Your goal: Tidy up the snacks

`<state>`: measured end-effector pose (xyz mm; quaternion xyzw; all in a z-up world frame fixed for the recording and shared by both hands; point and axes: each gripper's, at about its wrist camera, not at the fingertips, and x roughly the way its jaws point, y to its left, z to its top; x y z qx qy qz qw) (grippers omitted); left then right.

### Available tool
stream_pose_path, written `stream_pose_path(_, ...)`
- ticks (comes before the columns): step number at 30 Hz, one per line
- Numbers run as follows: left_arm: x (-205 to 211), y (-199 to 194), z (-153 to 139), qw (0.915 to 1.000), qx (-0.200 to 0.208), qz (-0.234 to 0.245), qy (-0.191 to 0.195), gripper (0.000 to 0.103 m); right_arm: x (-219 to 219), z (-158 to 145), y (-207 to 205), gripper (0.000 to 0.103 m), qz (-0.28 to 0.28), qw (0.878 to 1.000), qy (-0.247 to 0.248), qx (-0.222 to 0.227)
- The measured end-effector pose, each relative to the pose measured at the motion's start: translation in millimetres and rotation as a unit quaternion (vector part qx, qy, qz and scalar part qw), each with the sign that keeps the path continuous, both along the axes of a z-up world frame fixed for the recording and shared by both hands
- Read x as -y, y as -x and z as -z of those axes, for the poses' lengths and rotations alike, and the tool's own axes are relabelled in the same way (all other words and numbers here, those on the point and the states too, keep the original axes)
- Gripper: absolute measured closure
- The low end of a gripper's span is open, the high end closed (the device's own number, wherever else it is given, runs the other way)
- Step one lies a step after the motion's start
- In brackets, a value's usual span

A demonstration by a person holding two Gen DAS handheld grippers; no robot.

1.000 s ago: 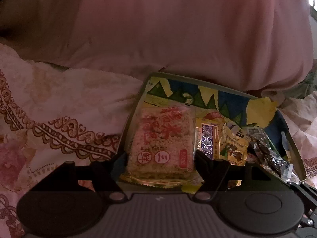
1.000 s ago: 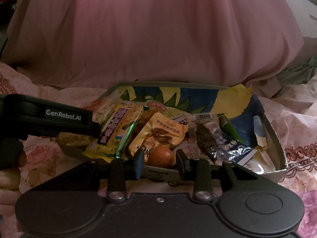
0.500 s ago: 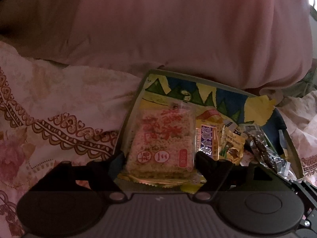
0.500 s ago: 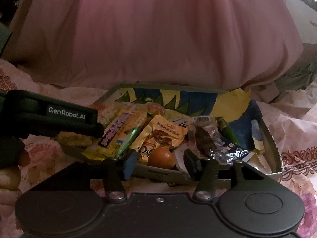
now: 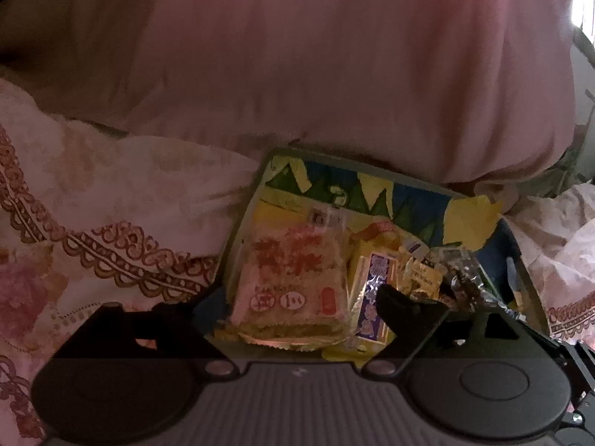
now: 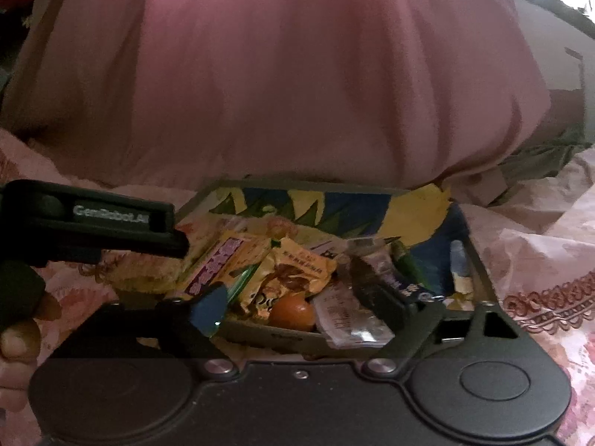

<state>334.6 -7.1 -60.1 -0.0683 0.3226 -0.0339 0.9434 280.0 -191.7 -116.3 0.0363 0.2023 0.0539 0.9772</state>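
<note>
Snacks fill a shallow tray (image 6: 479, 271) printed in blue, yellow and green, which sits on a floral bedspread (image 5: 111, 200) in front of a big pink pillow (image 6: 282, 81). The largest piece is a rice-cracker pack (image 5: 293, 278) with red lettering, lying at the tray's left end; just to its right lies a yellow bar with a purple label (image 5: 368, 293). Toward the middle a yellow-brown pouch (image 6: 293, 278) leans against that bar, and a small orange fruit (image 6: 292, 312) rests against the near wall. Crinkly clear wrappers (image 6: 349, 316) sit to the right of the fruit — one hangs over the rim. The left gripper (image 5: 297, 312) is spread wide, its fingers on either side of the rice-cracker pack but holding nothing. The right gripper (image 6: 297, 301) is also spread wide at the near rim — the fruit lies between its fingers, not clamped.
</note>
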Motion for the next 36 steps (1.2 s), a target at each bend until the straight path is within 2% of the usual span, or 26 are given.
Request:
stream_pose_path(1, 0, 2, -3, 1.0, 0.005, -0.002, -0.002, 0.004, 2, -2, 2, 0.012, 0.004, 1.0, -0.002, 0.001)
stream_pose_path(5, 0, 12, -14, 0.9996, 0.027, -0.007, -0.008, 0.001, 9, -9, 11, 0.006, 0.019, 1.0, -0.005, 0.008)
stream_pose_path(11, -3, 33, -26, 0.9987, 0.045, -0.012, -0.019, 0.001, 19, -23, 29, 0.001, 0.031, 0.999, -0.011, 0.023)
stream_pose_path(24, -2, 105, -47, 0.9947, 0.076, -0.037, -0.058, 0.0, 43, -43, 92, 0.001, 0.047, 0.998, 0.003, 0.041)
stream_pose_path(36, 9, 184, -46, 0.9914, 0.068, -0.059, -0.095, 0.0, 62, -52, 157, 0.001, 0.049, 0.998, 0.012, 0.032)
